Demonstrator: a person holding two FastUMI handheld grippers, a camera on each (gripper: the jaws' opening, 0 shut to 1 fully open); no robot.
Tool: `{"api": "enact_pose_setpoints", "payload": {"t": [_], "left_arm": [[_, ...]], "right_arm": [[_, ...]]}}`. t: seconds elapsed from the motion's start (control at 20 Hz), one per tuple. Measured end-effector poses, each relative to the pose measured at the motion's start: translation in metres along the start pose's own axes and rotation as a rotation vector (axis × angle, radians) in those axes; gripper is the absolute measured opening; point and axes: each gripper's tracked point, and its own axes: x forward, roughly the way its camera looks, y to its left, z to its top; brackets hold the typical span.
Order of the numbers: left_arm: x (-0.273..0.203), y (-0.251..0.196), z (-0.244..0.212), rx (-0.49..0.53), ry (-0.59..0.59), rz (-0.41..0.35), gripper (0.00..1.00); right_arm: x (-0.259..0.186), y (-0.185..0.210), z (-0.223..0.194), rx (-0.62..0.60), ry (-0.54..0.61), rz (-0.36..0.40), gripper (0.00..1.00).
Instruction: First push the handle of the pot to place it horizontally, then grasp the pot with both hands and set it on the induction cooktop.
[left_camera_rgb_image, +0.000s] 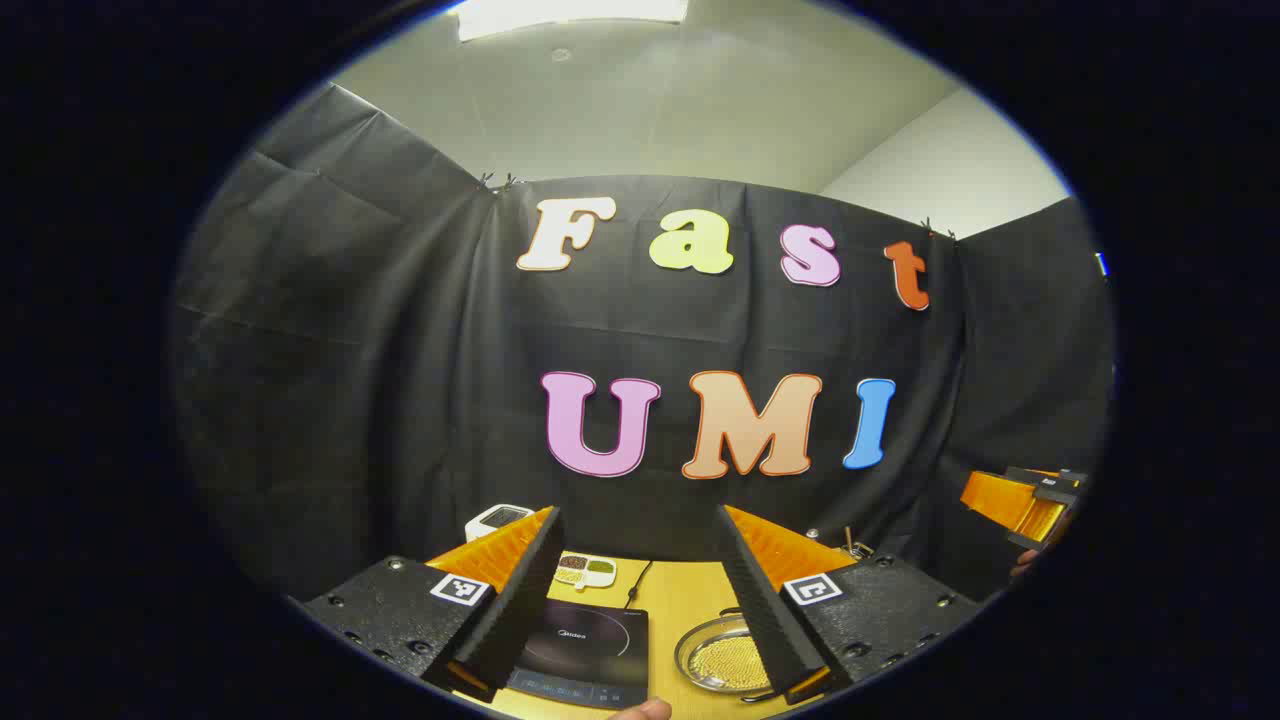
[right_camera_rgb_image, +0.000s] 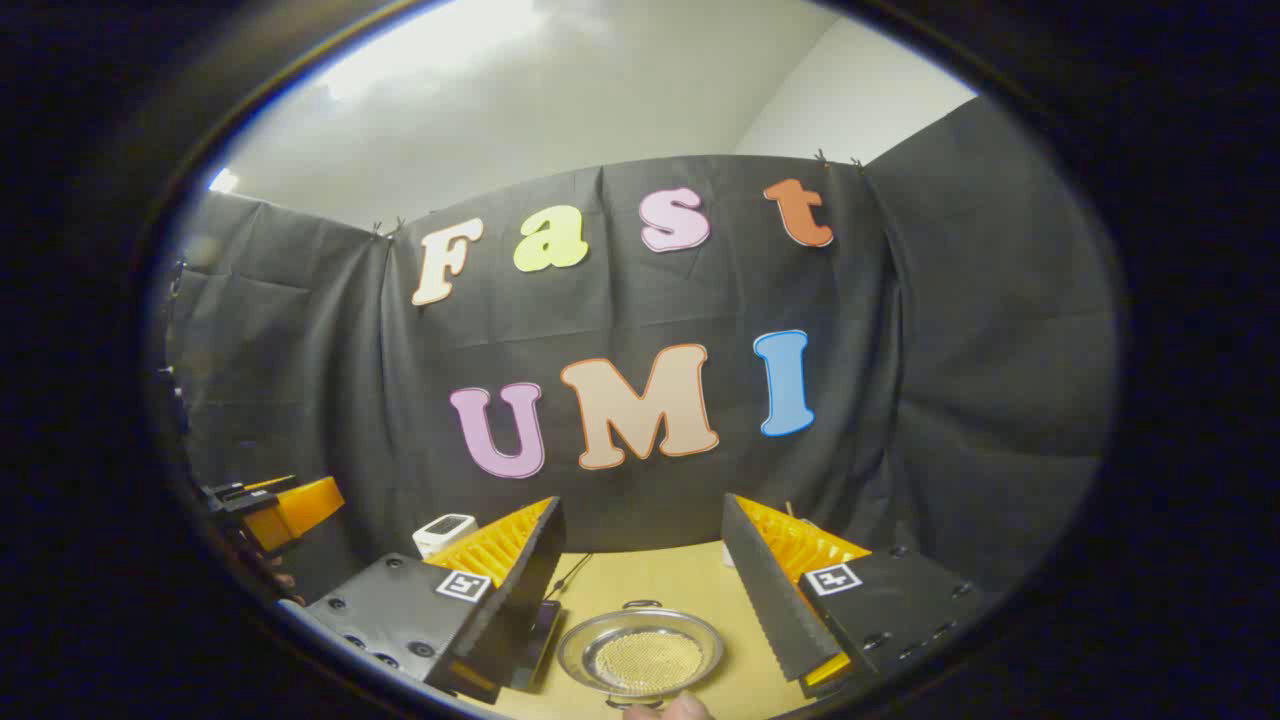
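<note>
Left claw (left_camera_rgb_image: 640, 600) up high, fingers wide apart, gripping nothing. Pot (left_camera_rgb_image: 722, 655) sits on the wood surface (left_camera_rgb_image: 680, 590) below, tucked by its right finger; induction cooktop (left_camera_rgb_image: 585, 650) just left of pot, betw the fingers. Right claw (right_camera_rgb_image: 640, 600) also spread, empty, pot (right_camera_rgb_image: 640, 655) low betw its fingers. Cooktop (right_camera_rgb_image: 545, 625) mostly hidden behind its left finger. Pot handle: can't make out.

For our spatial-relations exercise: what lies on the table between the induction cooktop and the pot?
Bare wooden table, seen in the left gripper view: the induction cooktop and the pot sit side by side with nothing between them.
</note>
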Motion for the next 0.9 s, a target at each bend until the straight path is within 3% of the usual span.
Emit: {"api": "enact_pose_setpoints", "payload": {"t": [0.05,0.15,0.2,0.55,0.6,0.65,0.7,0.8,0.85,0.9], "left_arm": [[0.000,-0.002,-0.002,0.005,0.004,-0.003,0.91],[0.000,0.000,-0.001,0.023,0.002,-0.001,0.95],[-0.002,0.003,0.000,0.033,0.001,0.005,0.92],[-0.005,0.009,-0.014,0.023,0.034,0.012,0.95],[-0.006,0.008,-0.013,0.028,0.030,0.010,0.95],[-0.005,0.006,-0.012,0.036,0.028,0.009,0.95],[-0.005,0.005,-0.013,0.046,0.028,0.008,0.99],[-0.008,0.002,-0.013,0.061,0.029,0.007,0.95],[-0.008,0.000,-0.012,0.066,0.028,0.007,0.92],[-0.009,-0.002,-0.012,0.073,0.026,0.010,0.95]], "right_arm": [[0.001,-0.001,0.001,0.002,0.001,-0.001,0.97],[0.001,-0.001,0.000,0.006,0.004,-0.002,0.97],[0.001,-0.001,0.001,0.008,0.002,0.000,0.97],[0.001,0.003,-0.006,-0.027,0.016,0.014,0.97],[0.001,0.003,-0.007,-0.027,0.015,0.017,0.92],[0.002,0.003,-0.006,-0.025,0.017,0.019,0.97],[0.002,0.003,-0.007,-0.021,0.019,0.024,0.97],[0.001,-0.002,-0.008,-0.027,0.022,0.023,0.97],[0.001,-0.004,-0.008,-0.035,0.021,0.023,0.92],[0.001,-0.004,-0.010,-0.040,0.024,0.030,0.97]]}}
